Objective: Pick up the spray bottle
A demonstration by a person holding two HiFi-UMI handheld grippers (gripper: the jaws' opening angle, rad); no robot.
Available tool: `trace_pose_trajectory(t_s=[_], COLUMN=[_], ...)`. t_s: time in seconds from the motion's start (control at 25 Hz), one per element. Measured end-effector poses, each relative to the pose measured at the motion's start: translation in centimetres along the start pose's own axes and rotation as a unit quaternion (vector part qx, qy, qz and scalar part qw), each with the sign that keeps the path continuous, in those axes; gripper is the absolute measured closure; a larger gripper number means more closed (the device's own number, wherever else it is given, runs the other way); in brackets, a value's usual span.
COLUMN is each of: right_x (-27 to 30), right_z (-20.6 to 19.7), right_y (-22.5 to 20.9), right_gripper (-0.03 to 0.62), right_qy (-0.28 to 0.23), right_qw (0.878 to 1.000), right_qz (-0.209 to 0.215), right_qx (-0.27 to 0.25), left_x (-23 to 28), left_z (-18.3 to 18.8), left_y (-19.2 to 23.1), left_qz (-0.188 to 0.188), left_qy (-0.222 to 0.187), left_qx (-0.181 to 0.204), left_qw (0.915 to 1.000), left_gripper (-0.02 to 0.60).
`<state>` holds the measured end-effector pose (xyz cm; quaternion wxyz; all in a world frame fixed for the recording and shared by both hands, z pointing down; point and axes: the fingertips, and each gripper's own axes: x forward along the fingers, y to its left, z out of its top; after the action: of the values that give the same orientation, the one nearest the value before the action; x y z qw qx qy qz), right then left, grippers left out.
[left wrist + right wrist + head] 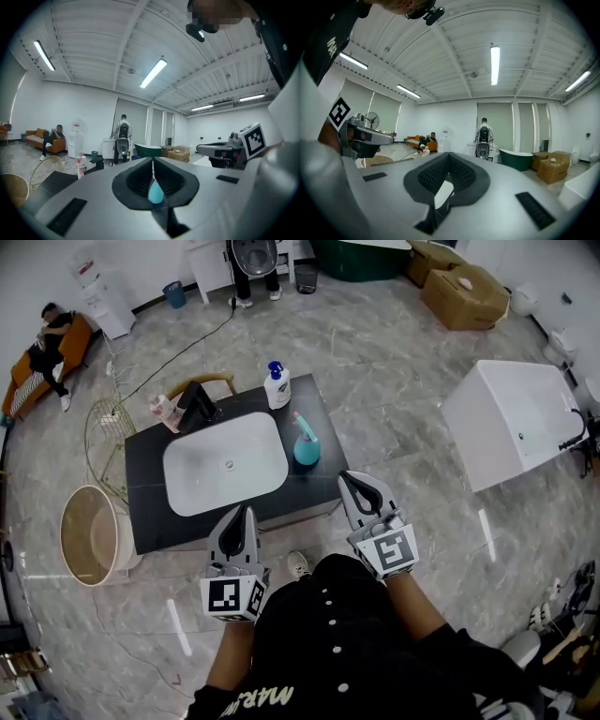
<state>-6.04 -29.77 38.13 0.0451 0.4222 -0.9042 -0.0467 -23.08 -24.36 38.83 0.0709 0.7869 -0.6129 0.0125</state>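
Nothing's picked up yet — your left tongs [246,511] and right tongs [348,478] are both closed and empty at the near edge of the table [148,498], while the teal spray bottle [306,444] stands upright just right of the sink [202,486], untouched.

Spray bottle [306,443] right of basin [202,474], pump bottle [277,386] behind, basket [92,534] left of counter [150,512]

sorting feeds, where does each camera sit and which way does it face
head view: on the person's head, steeply down at counter and spray bottle; left gripper, right gripper, torso show
left gripper view: on left gripper, level along its shut jaws; right gripper at right
right gripper view: on right gripper, level along its shut jaws; left gripper at left
shared: spray bottle, head and left gripper views
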Motion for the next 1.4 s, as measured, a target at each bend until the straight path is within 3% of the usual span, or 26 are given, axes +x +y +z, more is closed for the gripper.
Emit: trace_pose_trajectory(t_s=[0.64,0.72,0.88,1.16,1.4], right_x=[7.2,7.9,10.2,16.6,20.6], right_z=[-3.5,-4.7,-9.2,-16.3,-19.4], right_y=[-4.1,-4.3,-4.6,-4.6,-3.5], right_gripper=[0.6,0.571,0.439,0.362,0.359], right_qy=[0.046,0.06,0.105,0.13,0.118], right_qw=[0.999,0.997,0.992,0.986,0.985], right_qz=[0.025,0.041,0.062,0.092,0.119], right_qx=[0.01,0.026,0.039,0.051,0.044], left_x=[6.5,6.8,6.9,6.4,4.9], left_z=[-1.6,-1.9,-3.8,-8.9,-13.0], left_y=[0.9,0.3,-0.4,0.8,1.6], left_qz=[0.012,0.013,0.015,0.04,0.073], left_qy=[0.04,0.045,0.067,0.113,0.159], left_qx=[-0.033,-0.038,-0.047,-0.072,-0.09], left_qw=[0.9986,0.9982,0.9965,0.9902,0.9804], left_gripper=[0.561,0.561,0.561,0.561,0.561])
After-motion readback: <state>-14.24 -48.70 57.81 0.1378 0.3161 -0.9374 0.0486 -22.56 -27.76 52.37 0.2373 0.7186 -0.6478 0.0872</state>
